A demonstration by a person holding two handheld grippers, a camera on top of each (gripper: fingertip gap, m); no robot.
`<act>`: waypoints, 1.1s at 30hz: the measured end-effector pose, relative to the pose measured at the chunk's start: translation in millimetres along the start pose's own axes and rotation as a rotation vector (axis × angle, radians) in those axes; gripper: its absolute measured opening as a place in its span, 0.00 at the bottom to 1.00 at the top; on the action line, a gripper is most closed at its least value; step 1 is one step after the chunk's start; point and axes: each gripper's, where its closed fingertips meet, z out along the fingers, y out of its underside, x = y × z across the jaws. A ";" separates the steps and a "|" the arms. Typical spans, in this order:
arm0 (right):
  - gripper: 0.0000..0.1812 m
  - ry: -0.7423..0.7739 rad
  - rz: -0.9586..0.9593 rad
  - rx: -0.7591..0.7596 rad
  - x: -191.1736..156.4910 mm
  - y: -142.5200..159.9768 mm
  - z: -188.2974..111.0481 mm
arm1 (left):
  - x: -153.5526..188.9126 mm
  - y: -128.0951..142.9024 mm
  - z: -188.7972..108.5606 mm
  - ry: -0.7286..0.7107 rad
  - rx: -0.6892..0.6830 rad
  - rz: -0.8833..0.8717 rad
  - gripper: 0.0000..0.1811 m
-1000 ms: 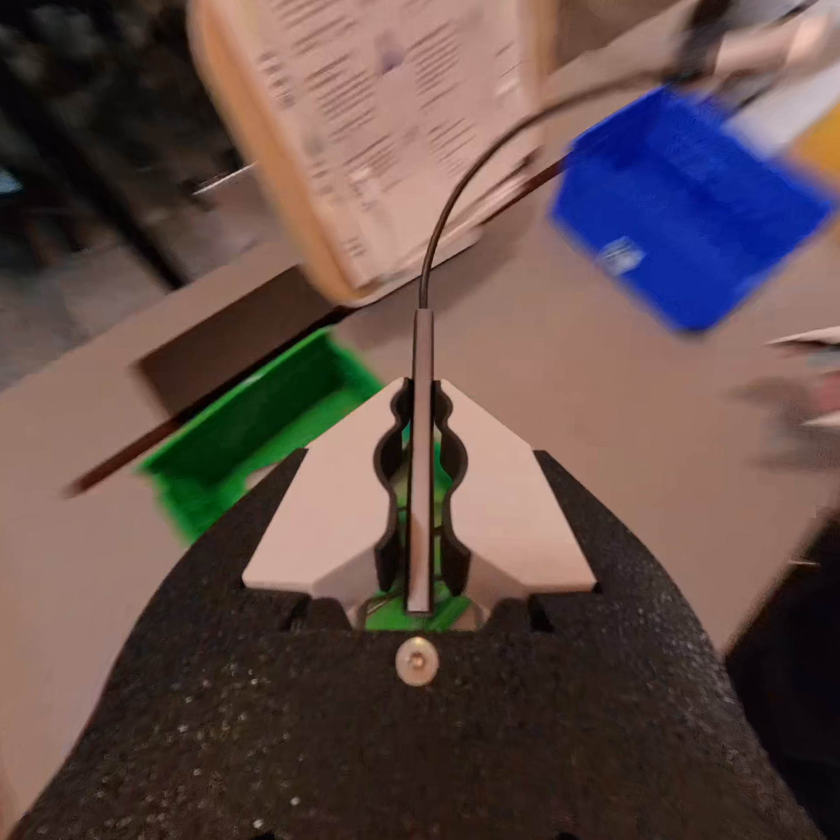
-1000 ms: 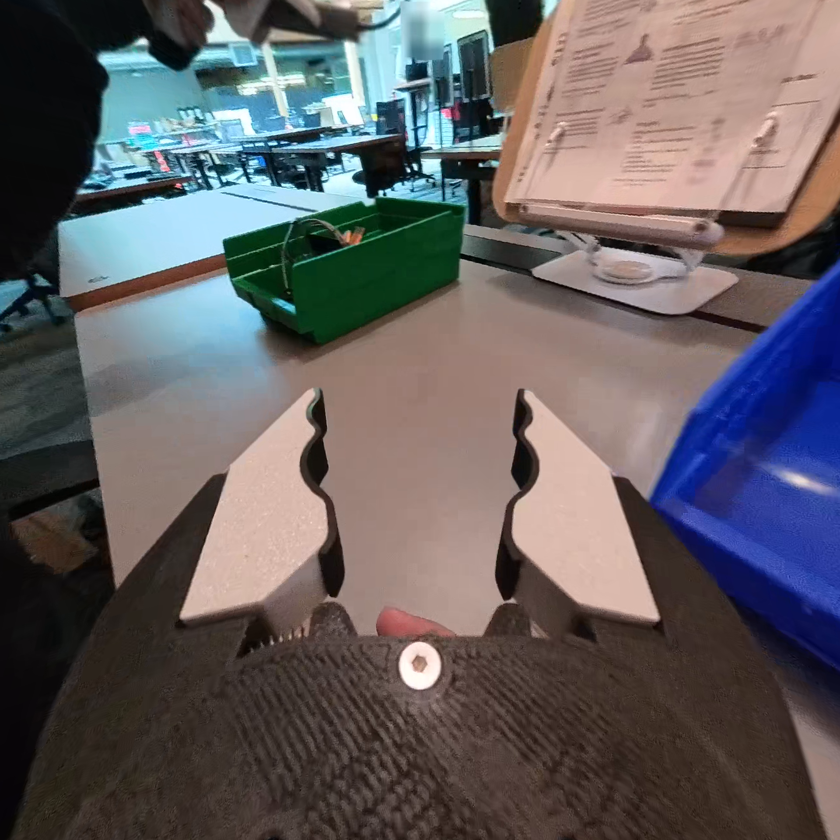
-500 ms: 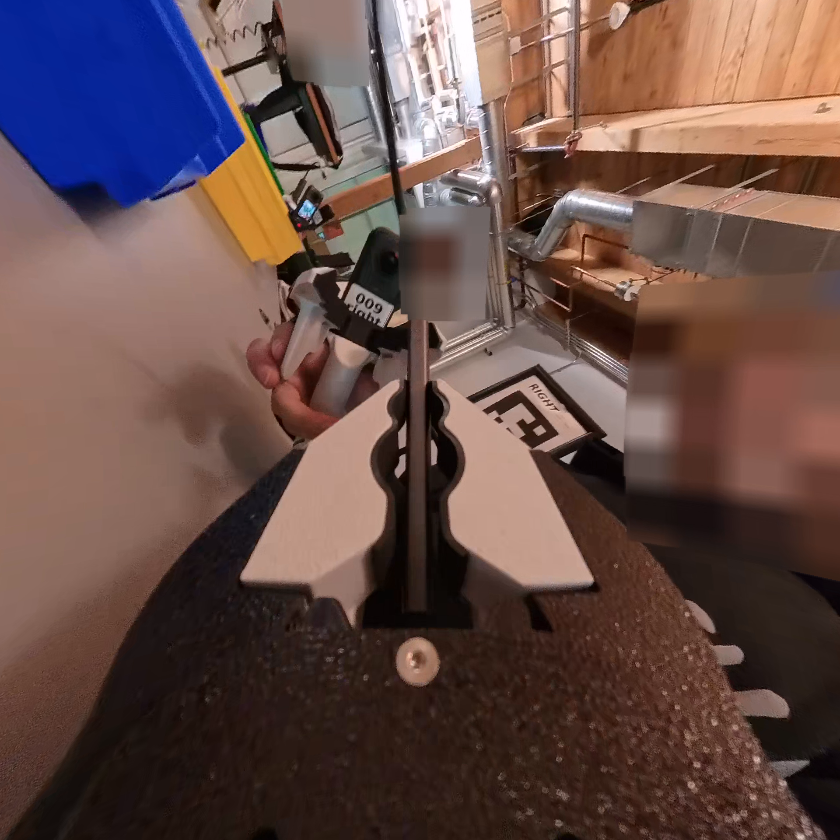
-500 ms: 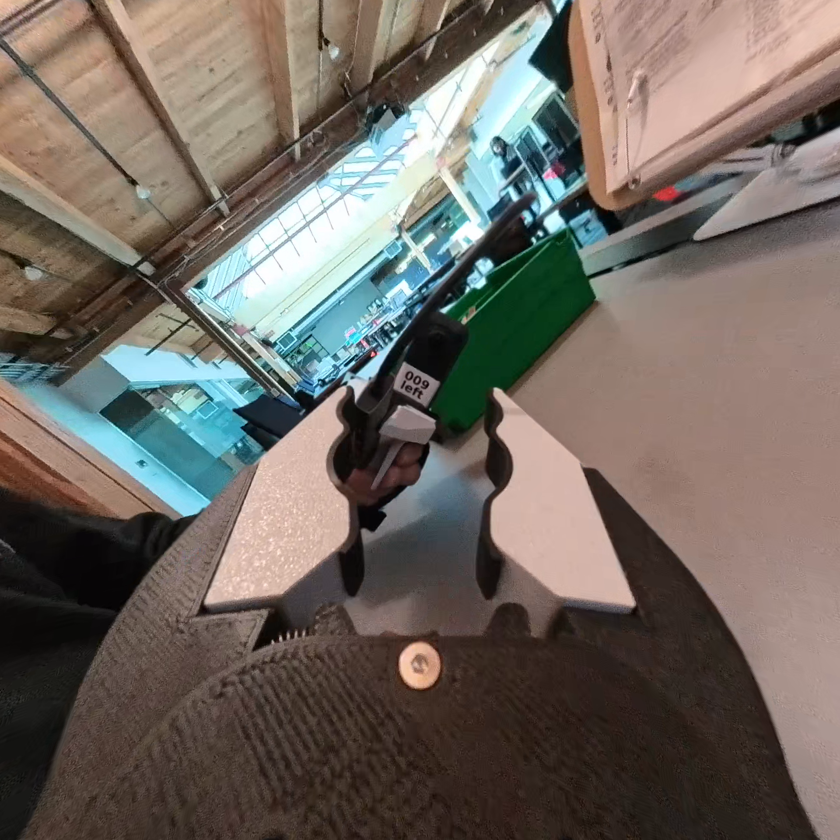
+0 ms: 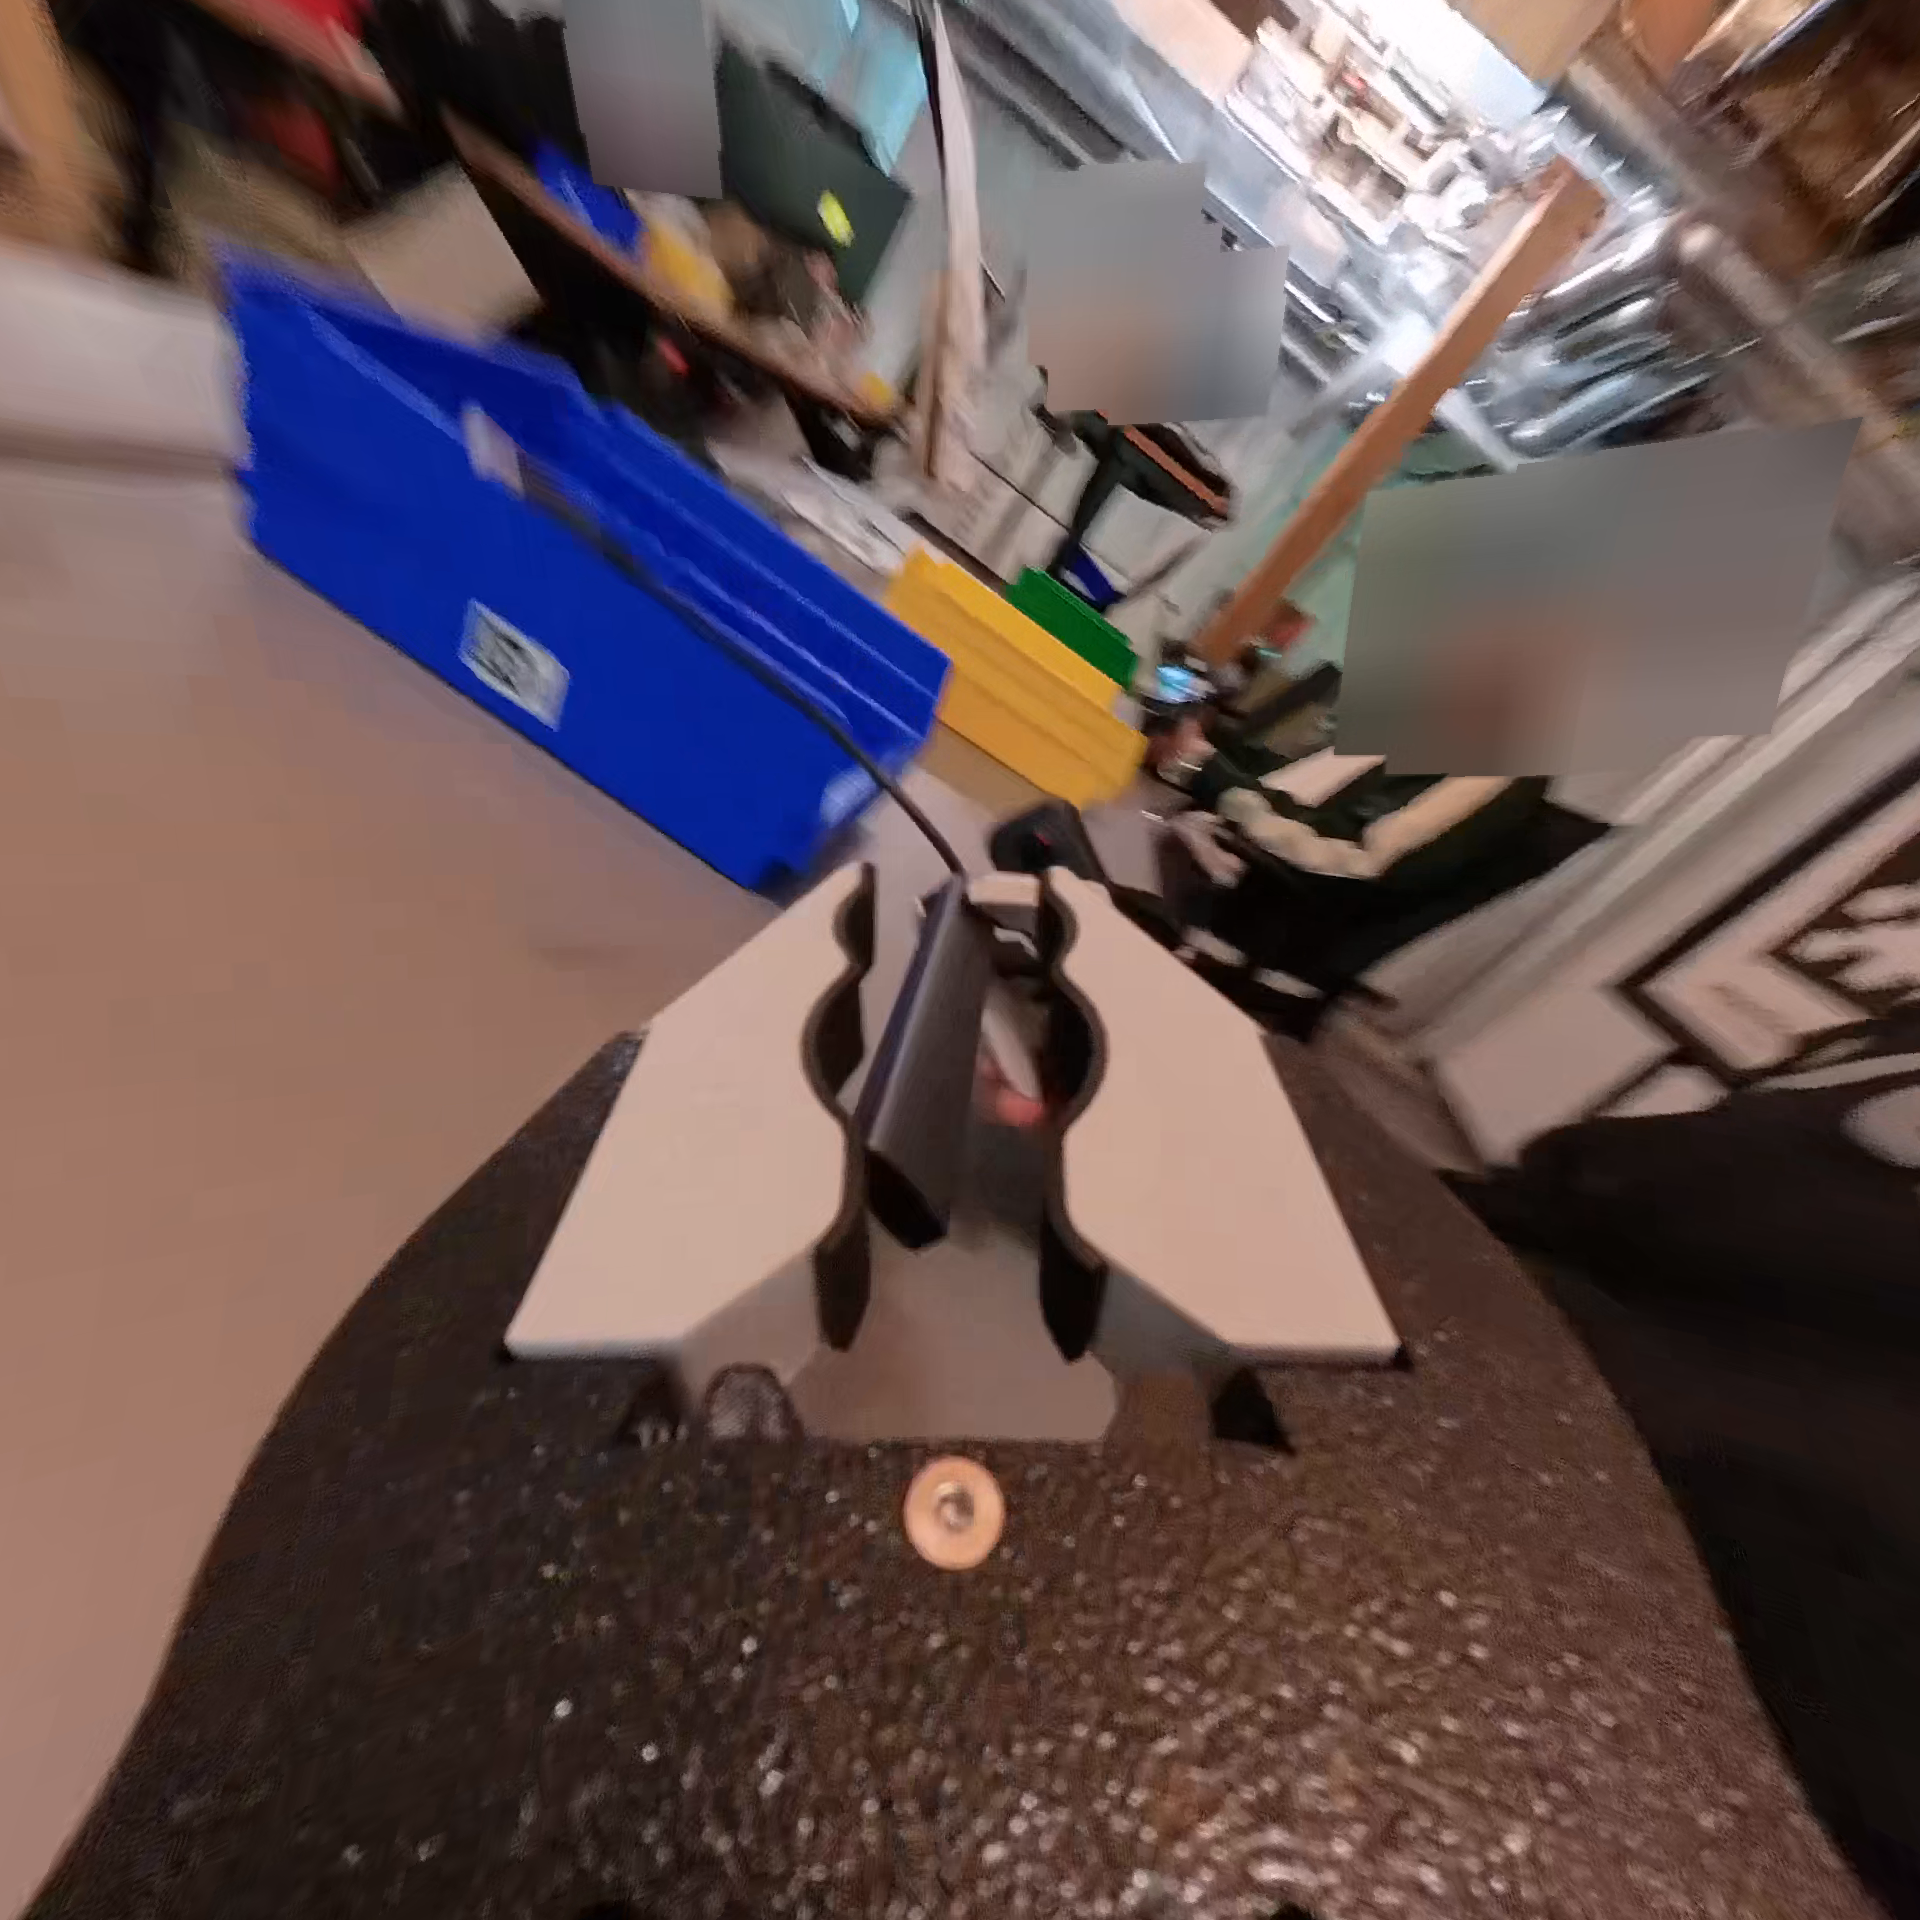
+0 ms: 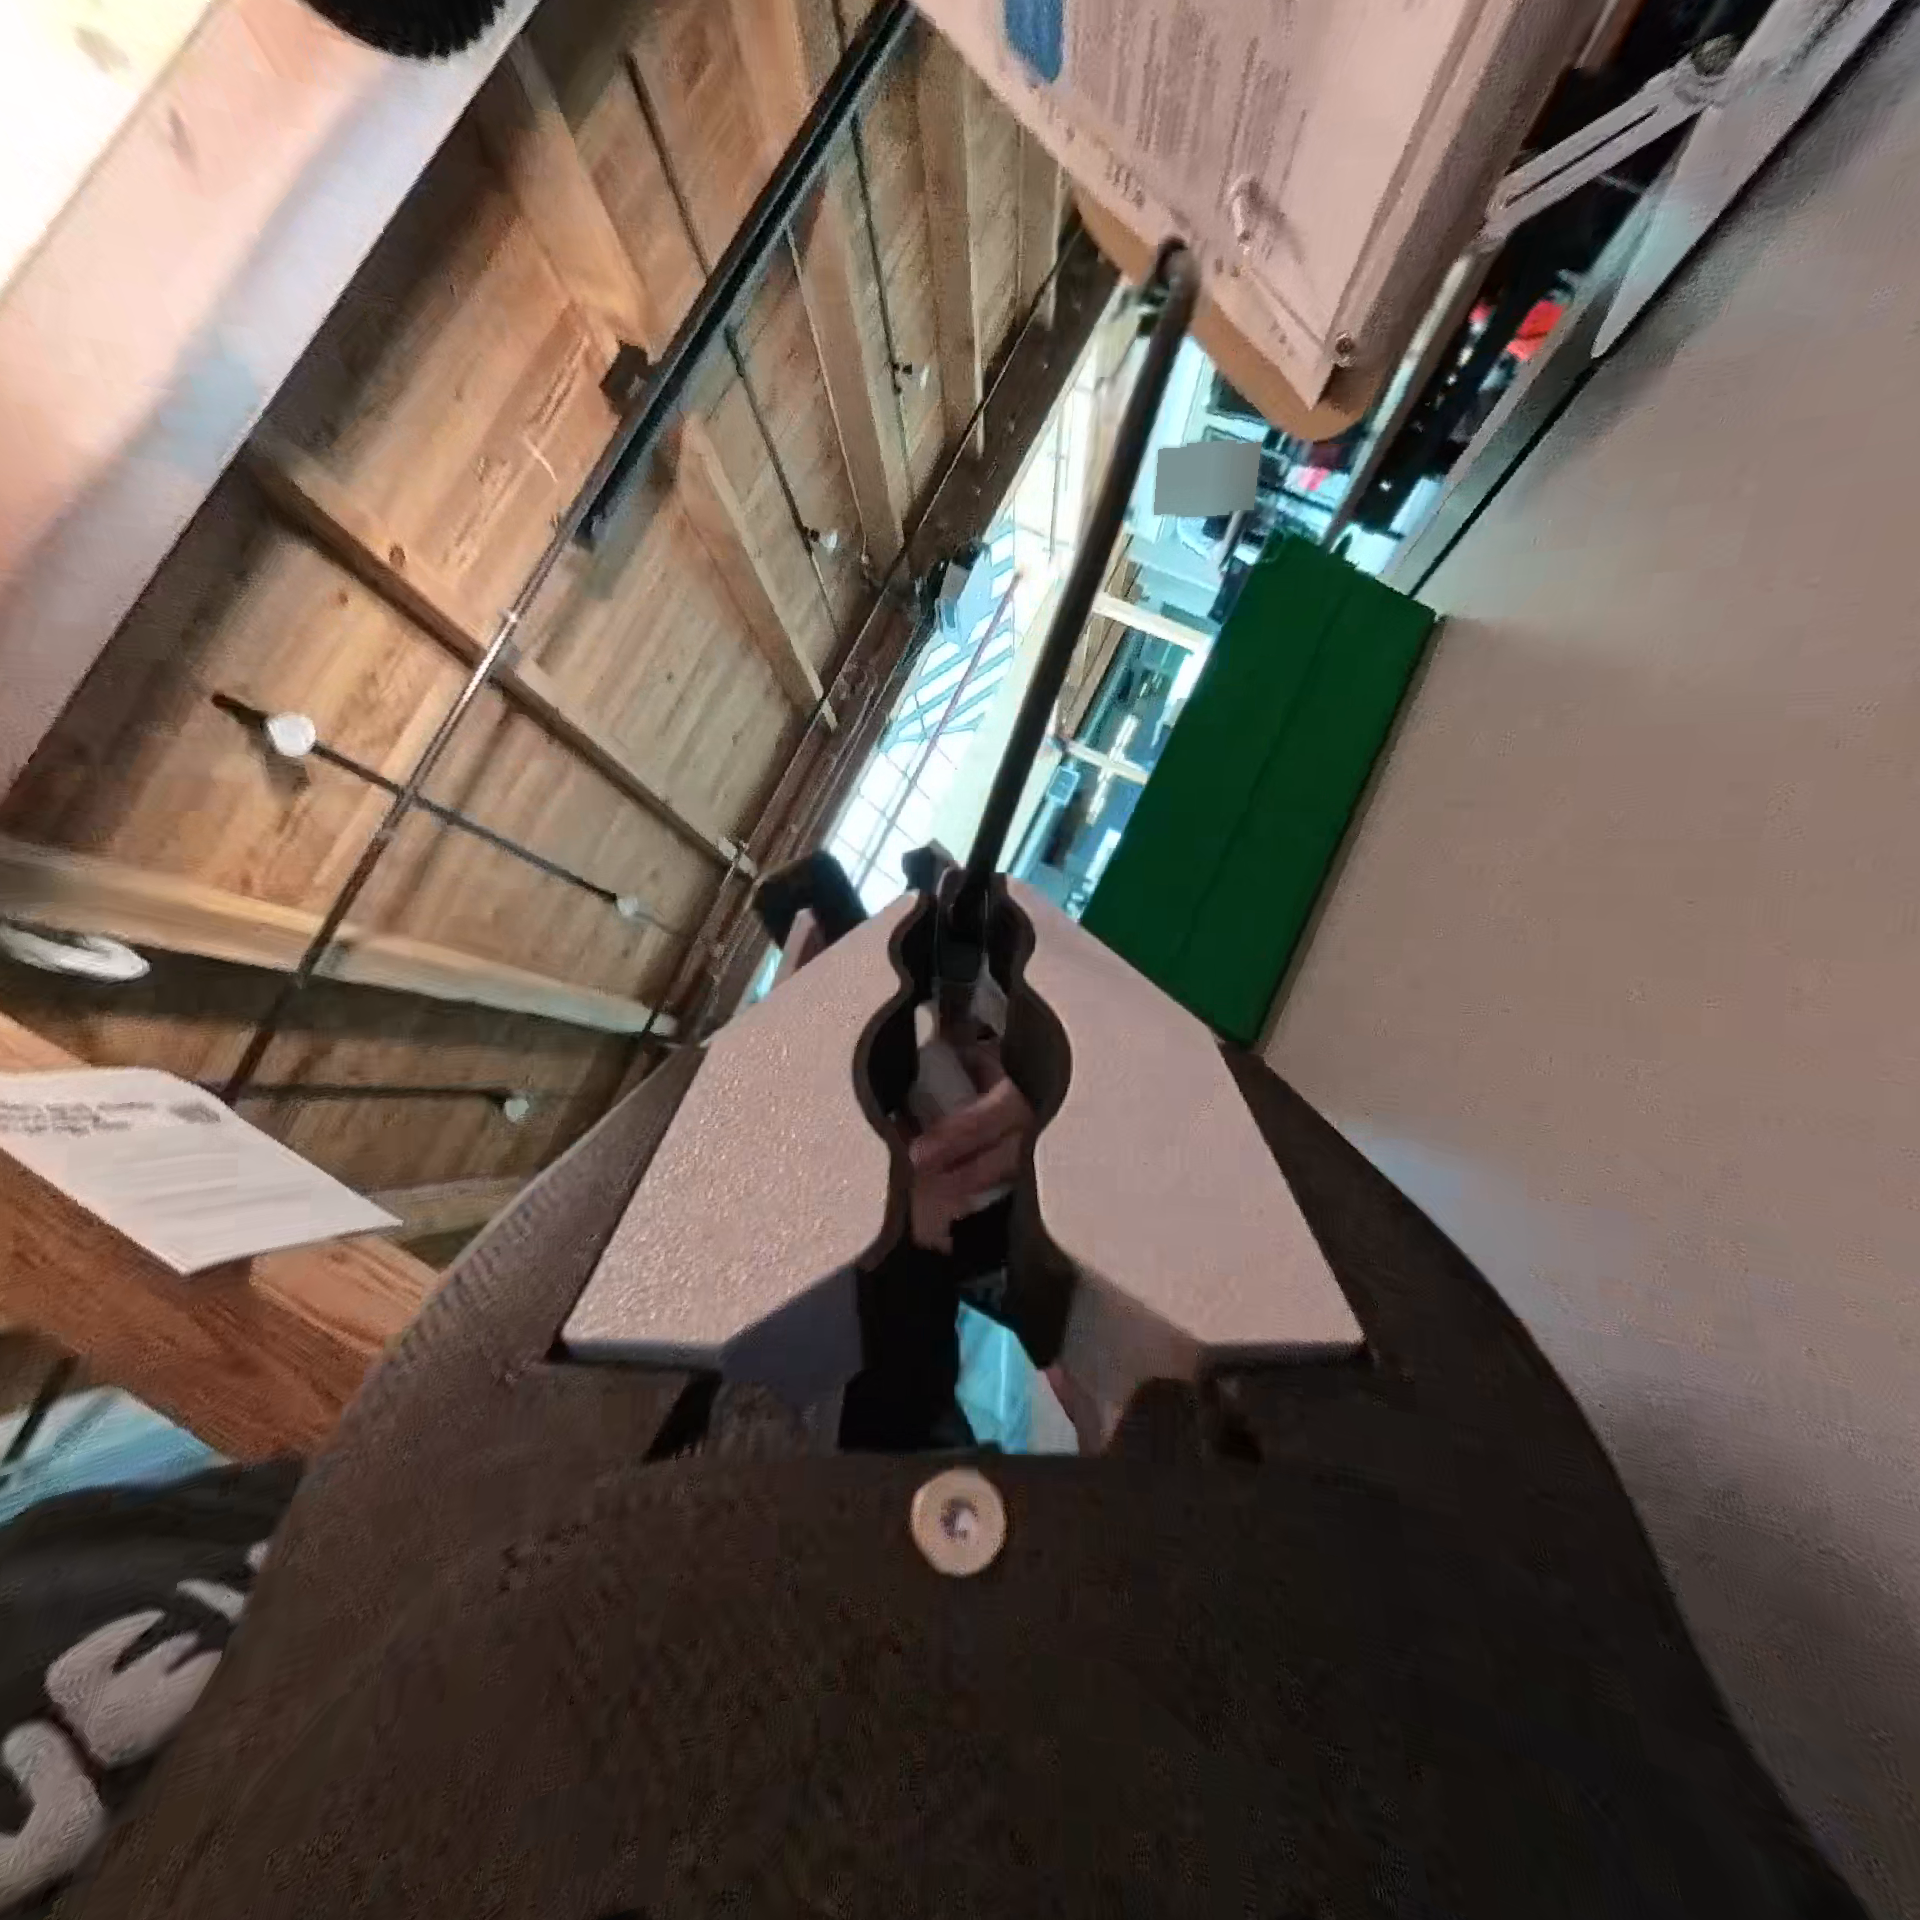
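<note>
My left gripper (image 5: pixel 956 894) stands open. A dark flat strip (image 5: pixel 920 1060) with a black cable (image 5: pixel 727 644) on its far end lies tilted and loose between the fingers, leaning on the left one. The cable arcs back over a blue bin (image 5: pixel 582 623). My right gripper (image 6: pixel 966 914) is shut at its tips on the black cable (image 6: pixel 1070 582), which runs straight up and away from it. Through its jaws I see a hand (image 6: pixel 966 1143) on the other gripper, close in front. Both views are tilted and blurred.
The grey table (image 5: pixel 260 987) carries the blue bin, with a yellow bin (image 5: pixel 1008 675) and a green one (image 5: pixel 1070 623) behind it. In the right wrist view a green bin (image 6: pixel 1257 790) sits on the table (image 6: pixel 1662 935) near a document stand (image 6: pixel 1247 156).
My left gripper has opened and the strip now sits loose and tilted in it. My right gripper has closed from open onto the cable. Both grippers have swung and come close together.
</note>
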 end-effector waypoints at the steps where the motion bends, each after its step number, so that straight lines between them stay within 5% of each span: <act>1: 0.04 0.011 0.025 0.022 2.9 -2.5 -1.7 | -1.5 -8.1 -8.6 -0.069 0.033 0.110 0.22; 6: 0.04 0.128 -0.027 0.010 14.9 1.4 -2.6 | -14.0 14.7 -38.1 -0.432 -0.246 0.736 0.37; 12: 0.04 0.124 -0.082 -0.076 9.7 23.0 8.7 | -39.1 52.6 -52.7 -0.630 -0.683 1.087 0.40; 14: 0.04 0.114 -0.086 -0.090 8.0 28.0 9.9 | -46.9 61.5 -54.0 -0.631 -0.754 1.086 0.31; 16: 0.04 0.118 -0.114 -0.089 9.1 27.5 9.3 | -43.8 78.1 -51.2 -0.535 -0.817 1.046 0.10; 22: 0.08 0.061 -0.364 -0.232 5.9 30.4 -0.7 | -35.9 75.6 -47.2 -0.424 -0.775 0.961 0.09; 27: 0.58 0.181 -0.866 -0.398 3.1 17.4 -21.0 | -35.6 63.6 -57.9 -0.288 -0.756 0.826 0.09; 29: 0.67 0.184 -1.126 -0.433 -11.1 15.4 -27.0 | -35.6 62.9 -62.3 -0.233 -0.783 0.785 0.09; 33: 0.58 0.055 -1.414 -0.416 -52.5 33.6 -22.2 | -34.6 72.3 -63.2 -0.131 -0.934 0.818 0.09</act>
